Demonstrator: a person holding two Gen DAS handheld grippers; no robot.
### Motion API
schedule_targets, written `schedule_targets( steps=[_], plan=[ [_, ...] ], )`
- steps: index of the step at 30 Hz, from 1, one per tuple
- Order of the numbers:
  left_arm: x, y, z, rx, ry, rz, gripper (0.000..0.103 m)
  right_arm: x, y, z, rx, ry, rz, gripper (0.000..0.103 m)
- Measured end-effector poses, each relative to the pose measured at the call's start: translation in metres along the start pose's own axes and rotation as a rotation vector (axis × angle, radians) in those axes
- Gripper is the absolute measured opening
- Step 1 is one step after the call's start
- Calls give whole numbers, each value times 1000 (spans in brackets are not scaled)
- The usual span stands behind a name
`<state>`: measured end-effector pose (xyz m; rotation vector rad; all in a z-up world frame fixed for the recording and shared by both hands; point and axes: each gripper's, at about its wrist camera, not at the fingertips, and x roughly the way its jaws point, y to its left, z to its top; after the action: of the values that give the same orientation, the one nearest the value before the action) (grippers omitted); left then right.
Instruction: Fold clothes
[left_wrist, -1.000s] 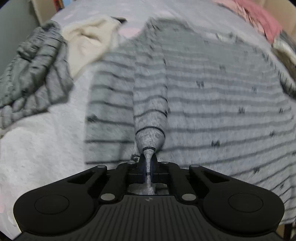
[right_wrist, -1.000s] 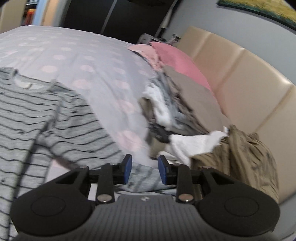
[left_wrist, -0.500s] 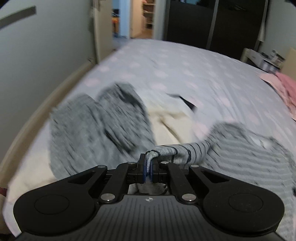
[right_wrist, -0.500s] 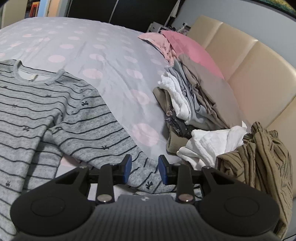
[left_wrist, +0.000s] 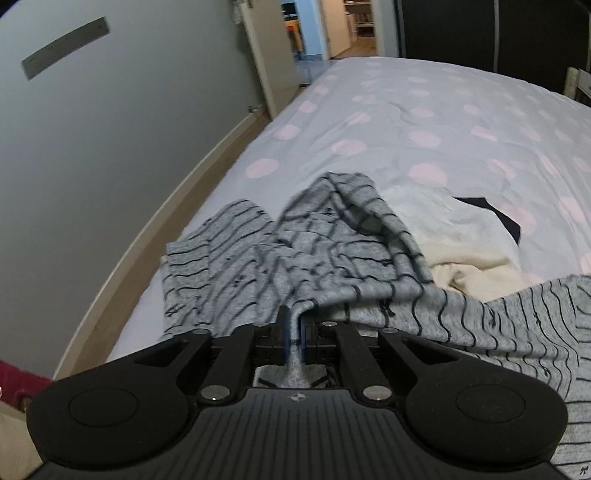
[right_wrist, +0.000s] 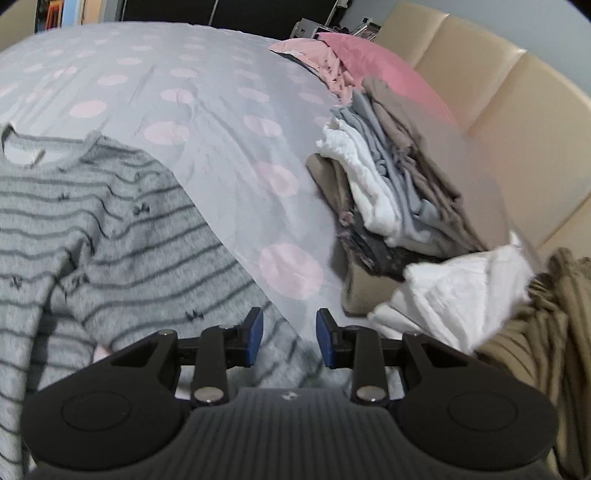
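Note:
A grey shirt with thin dark stripes (right_wrist: 110, 229) lies flat on the bed, neckline at the far left. In the left wrist view its body (left_wrist: 535, 332) is at the right, and one sleeve (left_wrist: 369, 291) runs from it to my left gripper (left_wrist: 294, 332). The cuff sits between the blue pads, which still touch it while the jaws are opening. My right gripper (right_wrist: 290, 332) hovers open just above the shirt's other sleeve, with nothing between its fingers.
A crumpled grey striped garment (left_wrist: 240, 266) and a cream one (left_wrist: 461, 258) lie past the left gripper, near the bed's left edge and the wall (left_wrist: 92, 147). At right are stacked clothes (right_wrist: 399, 192), a white piece (right_wrist: 461, 288), an olive striped piece (right_wrist: 535, 332), a pink pillow (right_wrist: 369, 55) and a beige headboard (right_wrist: 498, 92).
My left gripper swung from over the shirt's body out to the left with the sleeve cuff, which now stretches sideways. My right gripper came lower over the other sleeve.

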<state>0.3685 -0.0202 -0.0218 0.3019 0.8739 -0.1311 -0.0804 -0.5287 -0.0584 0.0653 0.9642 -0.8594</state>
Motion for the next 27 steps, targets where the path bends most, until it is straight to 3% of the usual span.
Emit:
schedule_targets(
  steps=[1, 3, 4, 7, 10, 13, 15, 16, 17, 18, 22, 27],
  plan=[
    [0, -3, -2, 17, -12, -10, 17, 4, -4, 5, 17, 0, 26, 35],
    [-7, -9, -7, 36, -60, -35, 52, 14, -10, 14, 52, 1, 79, 36],
    [-13, -12, -11, 31, -99, -37, 54, 19, -13, 20, 69, 0, 100, 40],
    [-31, -24, -25, 40, -182, -59, 55, 41, -15, 33, 94, 11, 161, 46],
    [-47, -42, -41, 59, -205, -125, 55, 68, -11, 38, 91, 44, 210, 52],
    [-53, -62, -57, 82, -193, -211, 57, 97, -8, 33, 74, 105, 186, 54],
    [-50, -80, -62, 126, -155, -245, 57, 112, -10, 29, 94, 153, 205, 50],
    [-49, -89, -64, 156, -137, -254, 57, 113, -12, 28, 119, 150, 232, 41],
    [-48, -98, -67, 191, -132, -254, 57, 114, -14, 28, 141, 148, 258, 17],
    [-47, -106, -69, 224, -127, -255, 57, 113, -14, 30, 145, 148, 277, 4],
    [-46, -129, -71, 290, -113, -270, 57, 99, -9, 45, 102, 68, 195, 1],
    [-47, -141, -72, 283, -95, -305, 57, 95, -31, 68, 209, -38, 43, 1]
  ],
)
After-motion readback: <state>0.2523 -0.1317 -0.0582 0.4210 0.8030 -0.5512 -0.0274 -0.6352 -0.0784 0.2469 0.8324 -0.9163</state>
